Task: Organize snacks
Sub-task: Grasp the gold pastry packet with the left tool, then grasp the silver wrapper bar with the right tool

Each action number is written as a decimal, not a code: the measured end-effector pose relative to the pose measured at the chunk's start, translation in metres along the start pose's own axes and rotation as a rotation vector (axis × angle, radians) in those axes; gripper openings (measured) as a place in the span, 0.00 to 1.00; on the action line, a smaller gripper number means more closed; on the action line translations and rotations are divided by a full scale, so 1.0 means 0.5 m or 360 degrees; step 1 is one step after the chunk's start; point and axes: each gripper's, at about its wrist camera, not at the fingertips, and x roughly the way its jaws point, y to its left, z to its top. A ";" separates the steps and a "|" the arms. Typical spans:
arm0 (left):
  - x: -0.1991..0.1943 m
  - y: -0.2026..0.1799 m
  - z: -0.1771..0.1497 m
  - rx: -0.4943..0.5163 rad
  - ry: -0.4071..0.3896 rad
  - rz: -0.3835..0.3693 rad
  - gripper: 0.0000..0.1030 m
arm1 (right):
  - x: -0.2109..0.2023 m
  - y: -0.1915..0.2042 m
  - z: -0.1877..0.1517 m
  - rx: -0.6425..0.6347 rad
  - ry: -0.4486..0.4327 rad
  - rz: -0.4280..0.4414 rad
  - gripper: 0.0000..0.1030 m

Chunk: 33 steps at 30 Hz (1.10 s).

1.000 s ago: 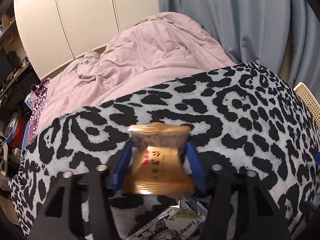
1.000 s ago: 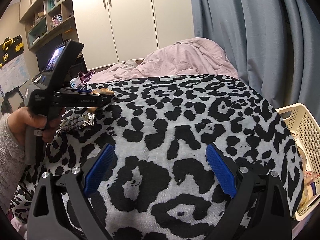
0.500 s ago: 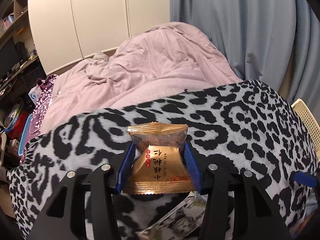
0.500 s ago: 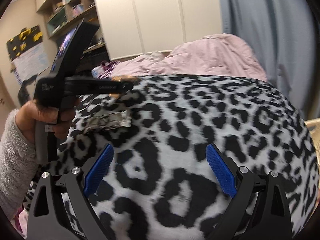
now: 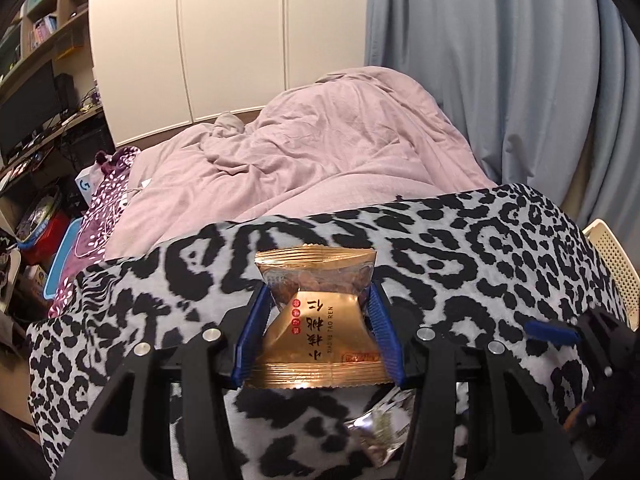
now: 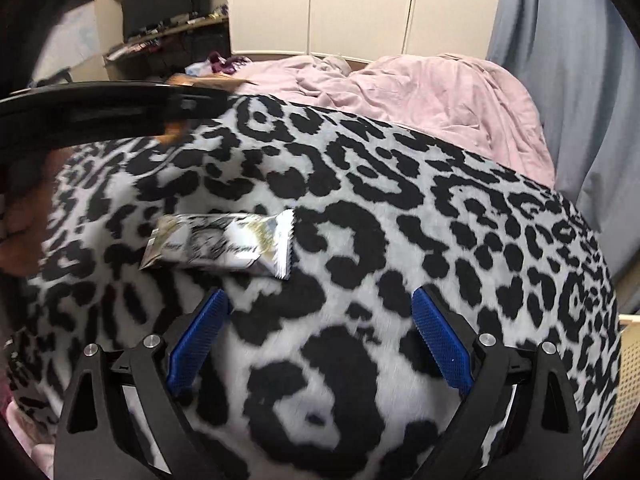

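My left gripper (image 5: 318,300) is shut on a gold snack packet (image 5: 318,320) with Chinese print and holds it above the leopard-print blanket (image 5: 480,248). A silver snack bar (image 6: 224,246) lies flat on the blanket; it also shows under the left gripper in the left wrist view (image 5: 380,432). My right gripper (image 6: 320,308) is open and empty, just this side of the silver bar. The left gripper (image 6: 120,108) crosses the upper left of the right wrist view, with the gold packet (image 6: 200,80) at its tip.
A cream perforated basket (image 5: 612,264) stands at the blanket's right edge. A pink duvet (image 5: 340,140) lies beyond the blanket. White wardrobe doors (image 5: 224,40) and a blue curtain (image 5: 500,60) are behind. Shelves and clutter (image 5: 40,200) fill the left side.
The left gripper has risen with the gold packet. The right gripper has swung left toward the silver bar, which now lies just ahead of its open fingers.
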 end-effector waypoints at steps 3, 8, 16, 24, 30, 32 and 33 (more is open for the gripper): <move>-0.004 0.022 -0.007 -0.0029 -0.0004 0.0010 0.49 | 0.018 -0.003 0.017 0.0008 0.0003 -0.0026 0.92; -0.008 0.047 -0.019 -0.0068 -0.0003 0.0019 0.49 | 0.051 -0.023 0.061 0.0058 -0.0011 -0.0107 0.92; -0.017 0.089 -0.034 -0.0144 -0.0010 0.0038 0.49 | 0.056 -0.025 0.107 0.0214 -0.0065 0.0002 0.92; -0.026 0.112 -0.042 -0.0186 -0.0024 0.0054 0.49 | 0.046 0.043 0.100 0.0285 -0.0017 0.0200 0.76; -0.039 0.124 -0.050 -0.0194 -0.0037 0.0082 0.49 | 0.051 0.092 0.100 0.0259 -0.0025 0.0186 0.66; -0.039 0.126 -0.052 -0.0196 -0.0032 0.0086 0.49 | 0.052 0.107 0.101 0.0228 -0.0036 0.0157 0.64; -0.040 0.127 -0.054 -0.0198 -0.0031 0.0086 0.49 | 0.053 0.113 0.101 0.0209 -0.0039 0.0146 0.62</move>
